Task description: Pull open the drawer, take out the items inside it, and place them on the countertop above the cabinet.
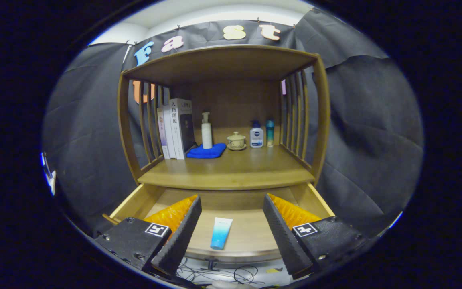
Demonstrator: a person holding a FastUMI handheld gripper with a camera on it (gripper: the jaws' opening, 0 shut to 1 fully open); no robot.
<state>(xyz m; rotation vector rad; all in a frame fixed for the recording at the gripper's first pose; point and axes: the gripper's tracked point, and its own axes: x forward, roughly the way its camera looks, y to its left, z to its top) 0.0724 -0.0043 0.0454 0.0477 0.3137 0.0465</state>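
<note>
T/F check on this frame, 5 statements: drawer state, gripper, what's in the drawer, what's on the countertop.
1. The drawer is pulled open. True.
2. The gripper is shut on the tube. False: its fingers are spread wide, with the blue and white tube lying between them in the drawer, untouched.
3. The tube lies flat on the drawer floor. True.
4. The blue cloth is in the drawer. False: it lies on the countertop, beside the books.
5. A lidded cup stands on the countertop. True.

Black cloth walls (367,132) behind a slatted wooden shelf unit (223,64), white ceiling (223,12) above.
</note>
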